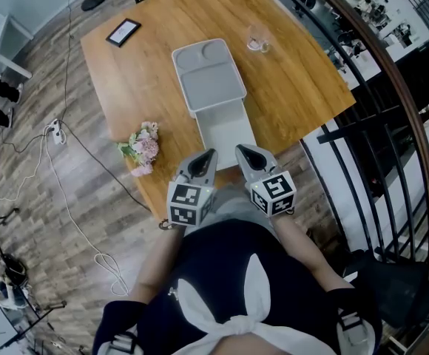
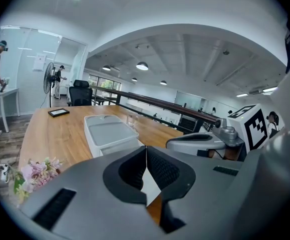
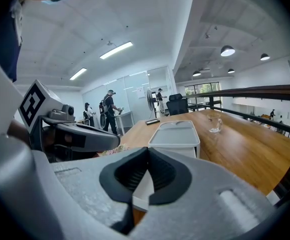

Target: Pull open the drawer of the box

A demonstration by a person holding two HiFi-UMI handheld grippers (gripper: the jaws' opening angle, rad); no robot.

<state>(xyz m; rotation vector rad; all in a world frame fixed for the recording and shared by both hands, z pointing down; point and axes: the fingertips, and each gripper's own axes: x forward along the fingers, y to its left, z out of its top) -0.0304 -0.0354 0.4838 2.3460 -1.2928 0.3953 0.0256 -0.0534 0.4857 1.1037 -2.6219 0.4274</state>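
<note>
The box (image 1: 208, 76) is a pale grey, rounded rectangle lying near the middle of the wooden table (image 1: 148, 65). Its flat top has a shallow recessed panel, with smaller hollows at the far end. Its drawer (image 1: 225, 132) stands drawn out from the near end towards the person, reaching almost to the table's near edge, and only its white floor shows inside. A clear glass (image 1: 257, 41) stands beyond the box to the right; its contents cannot be made out. The left gripper (image 1: 209, 156) and right gripper (image 1: 242, 152) hover side by side just above the drawer's near end, each with its jaws pressed together on nothing.
</note>
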